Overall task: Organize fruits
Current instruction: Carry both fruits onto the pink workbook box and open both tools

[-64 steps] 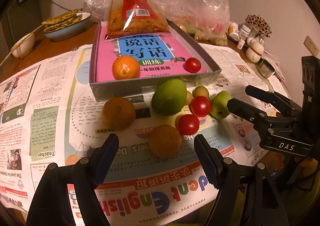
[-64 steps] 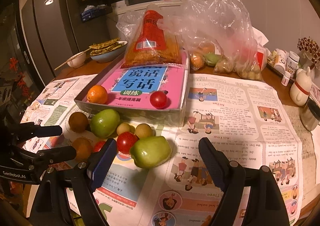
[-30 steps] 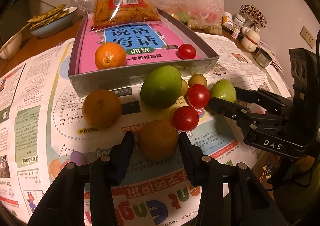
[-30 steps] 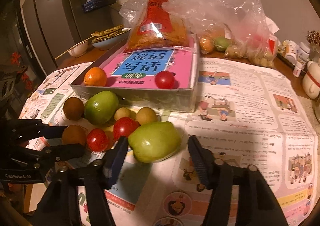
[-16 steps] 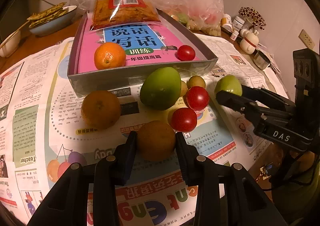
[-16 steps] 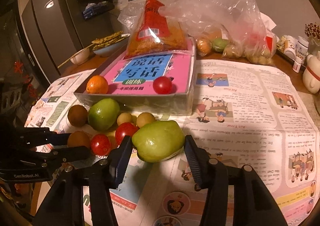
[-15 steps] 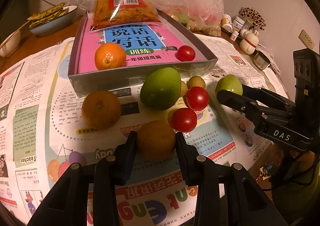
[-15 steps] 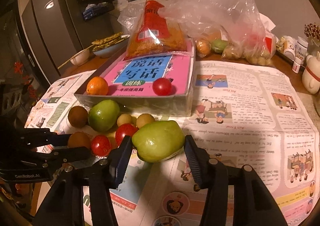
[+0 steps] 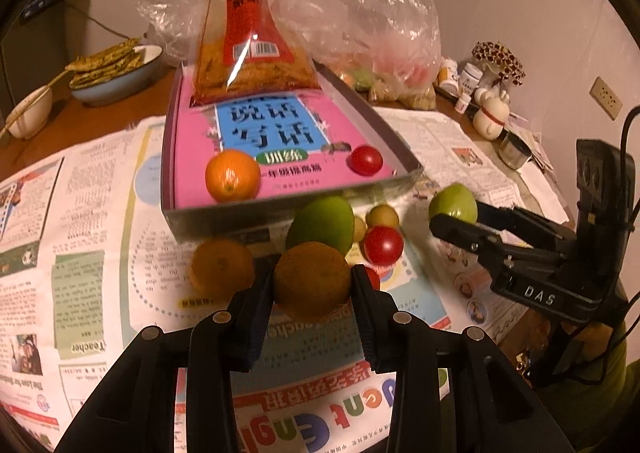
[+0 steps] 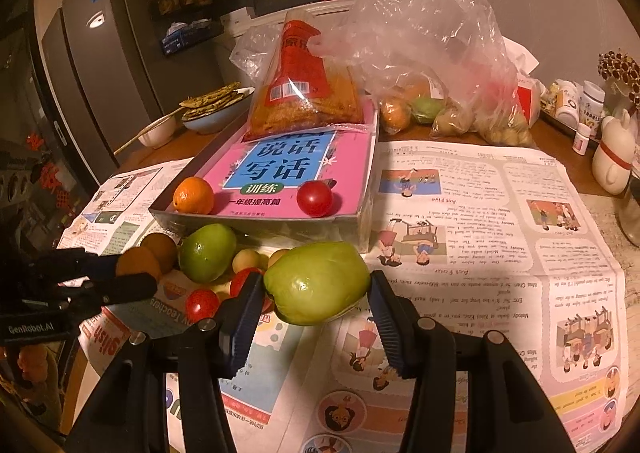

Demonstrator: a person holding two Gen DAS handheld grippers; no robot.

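Note:
My left gripper (image 9: 312, 281) is shut on a brown round fruit (image 9: 313, 279) and holds it above the newspaper. My right gripper (image 10: 316, 289) is shut on a light green fruit (image 10: 318, 288), also lifted; it also shows in the left wrist view (image 9: 453, 205). A shallow grey box (image 9: 280, 213) with a pink book holds an orange (image 9: 232, 175) and a red tomato (image 9: 365, 160). In front of it on the newspaper lie a green mango (image 9: 322, 221), another brown fruit (image 9: 222, 268), red tomatoes (image 9: 383, 245) and small yellow-green fruits (image 9: 382, 216).
A snack bag (image 9: 250, 53) leans in the back of the box. Plastic bags of fruit (image 10: 448, 105) lie behind it. A bowl of flatbread (image 9: 116, 69) and a white cup (image 9: 30, 113) stand at the back left. Bottles and a white figurine (image 9: 492, 113) stand at the right.
Both grippers closed on their fruits and lifted them off the newspaper. The brown fruit now hangs in front of the mango; the light green fruit has risen clear of the pile.

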